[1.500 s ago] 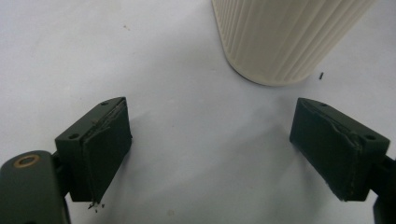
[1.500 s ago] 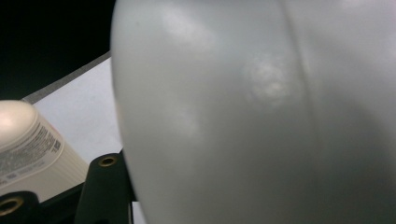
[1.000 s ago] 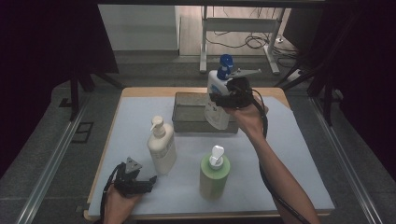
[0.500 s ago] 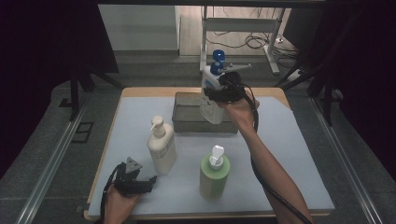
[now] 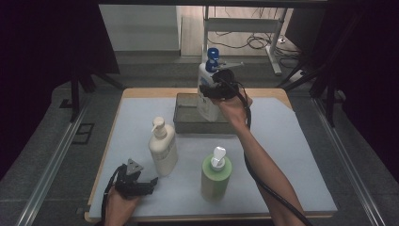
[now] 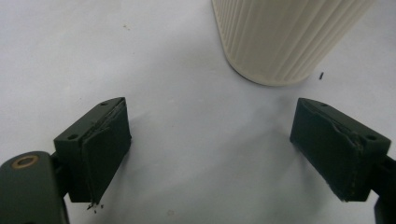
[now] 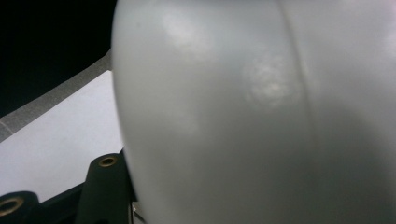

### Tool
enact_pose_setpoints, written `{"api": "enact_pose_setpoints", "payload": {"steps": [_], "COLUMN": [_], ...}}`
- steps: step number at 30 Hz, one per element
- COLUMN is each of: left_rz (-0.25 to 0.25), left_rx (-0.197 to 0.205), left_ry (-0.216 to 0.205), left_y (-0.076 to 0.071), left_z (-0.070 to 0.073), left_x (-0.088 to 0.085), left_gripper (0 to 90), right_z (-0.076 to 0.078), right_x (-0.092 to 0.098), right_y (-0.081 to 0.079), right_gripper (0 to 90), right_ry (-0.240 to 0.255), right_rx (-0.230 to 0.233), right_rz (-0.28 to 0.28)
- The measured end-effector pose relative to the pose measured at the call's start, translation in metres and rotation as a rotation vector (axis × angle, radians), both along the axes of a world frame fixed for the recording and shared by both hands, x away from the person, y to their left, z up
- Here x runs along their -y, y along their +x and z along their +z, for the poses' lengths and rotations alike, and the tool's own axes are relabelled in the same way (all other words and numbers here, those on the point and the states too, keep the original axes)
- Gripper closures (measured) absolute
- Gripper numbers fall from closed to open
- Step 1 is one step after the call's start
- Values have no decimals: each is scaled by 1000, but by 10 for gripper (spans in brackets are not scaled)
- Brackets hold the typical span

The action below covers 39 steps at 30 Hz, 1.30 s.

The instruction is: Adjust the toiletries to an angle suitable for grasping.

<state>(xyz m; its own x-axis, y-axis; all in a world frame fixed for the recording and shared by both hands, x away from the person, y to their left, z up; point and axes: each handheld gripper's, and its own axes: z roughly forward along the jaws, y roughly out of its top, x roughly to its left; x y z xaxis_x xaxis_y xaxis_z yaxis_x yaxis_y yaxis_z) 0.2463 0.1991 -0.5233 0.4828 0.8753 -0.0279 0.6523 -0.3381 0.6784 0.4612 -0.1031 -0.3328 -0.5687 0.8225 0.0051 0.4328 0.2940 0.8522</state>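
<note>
A white bottle with a blue pump [image 5: 207, 75] hangs upright over the grey tray [image 5: 186, 127] at the back of the mat, its base down inside the tray. My right gripper [image 5: 214, 90] is shut on its body. In the right gripper view the white bottle [image 7: 261, 116] is pressed close against one of the black fingers [image 7: 105, 186]. My left gripper [image 5: 151, 181] rests open at the front left of the mat. In the left gripper view it [image 6: 210, 149] holds nothing, and the ribbed cream bottle [image 6: 280, 37] stands just beyond its jaws.
A cream pump bottle [image 5: 163, 150] stands left of centre. A green bottle with a white pump [image 5: 215, 176] stands near the front middle. The pale blue mat [image 5: 291, 155] covers the wooden table, with bare room at the right. The right forearm crosses the mat.
My right gripper has carried the white bottle a little to the left over the tray and set it more upright. The left gripper has stayed still.
</note>
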Motion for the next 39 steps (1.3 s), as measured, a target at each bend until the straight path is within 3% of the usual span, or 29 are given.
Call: {"api": "enact_pose_setpoints", "payload": {"steps": [22,39], "left_rz": [-3,-2], "left_rx": [-2,-2], "left_ry": [4,4], "left_y": [0,0], "left_z": [0,0], "left_x": [0,0], "left_gripper": [122,122], "right_z": [-36,-64], "right_x": [-27,-32], "right_y": [14,15], "right_gripper": [408,406], "right_ry": [-24,-36], "right_rx": [-30,-66], "right_rz": [5,1]}}
